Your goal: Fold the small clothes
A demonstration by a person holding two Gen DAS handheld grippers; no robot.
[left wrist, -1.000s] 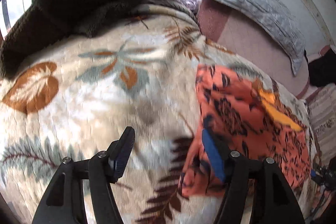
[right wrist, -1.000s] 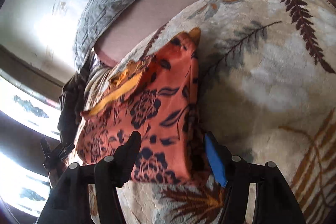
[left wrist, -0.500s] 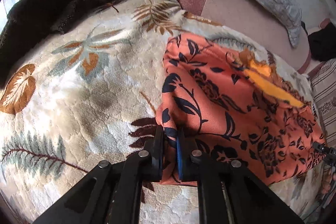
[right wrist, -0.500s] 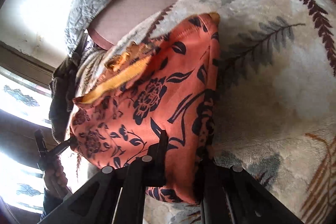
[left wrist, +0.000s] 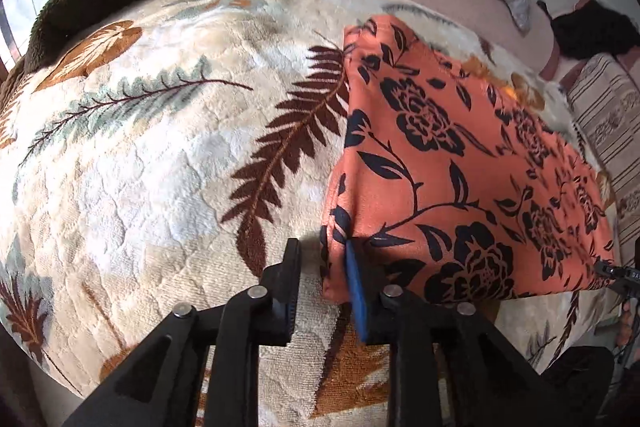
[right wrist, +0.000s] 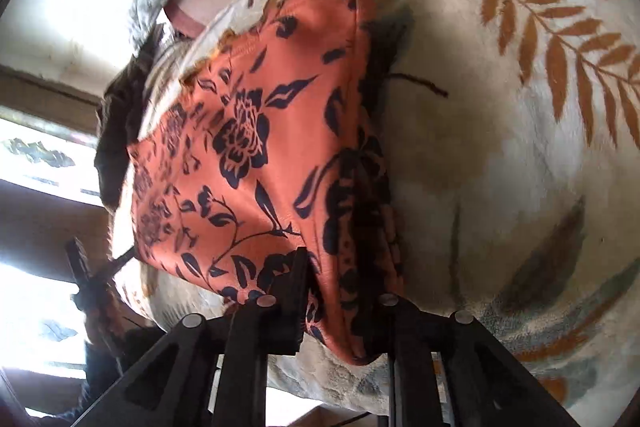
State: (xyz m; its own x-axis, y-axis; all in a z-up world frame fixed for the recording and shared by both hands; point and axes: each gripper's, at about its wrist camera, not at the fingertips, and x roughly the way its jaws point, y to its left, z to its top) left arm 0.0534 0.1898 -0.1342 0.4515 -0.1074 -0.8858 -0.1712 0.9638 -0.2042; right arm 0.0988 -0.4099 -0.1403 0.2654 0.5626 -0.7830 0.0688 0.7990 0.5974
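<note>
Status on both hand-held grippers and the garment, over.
Left hand-held gripper just opening, orange garment corner loose between jaws. Right hand-held gripper just opening, folded edge between jaws, contact unclear. Garment folded on leaf blanket; nothing in the way.

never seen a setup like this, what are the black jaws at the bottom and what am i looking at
No robot here: a person holds a hand-held gripper in each hand, each with a camera looking along its jaws. One picture is from the left gripper, the other from the right gripper. An orange flowered garment lies folded on a leaf-print blanket. Both pairs of jaws have just been opening; the garment's near edge sits between each pair, the left clearly loose.
</note>
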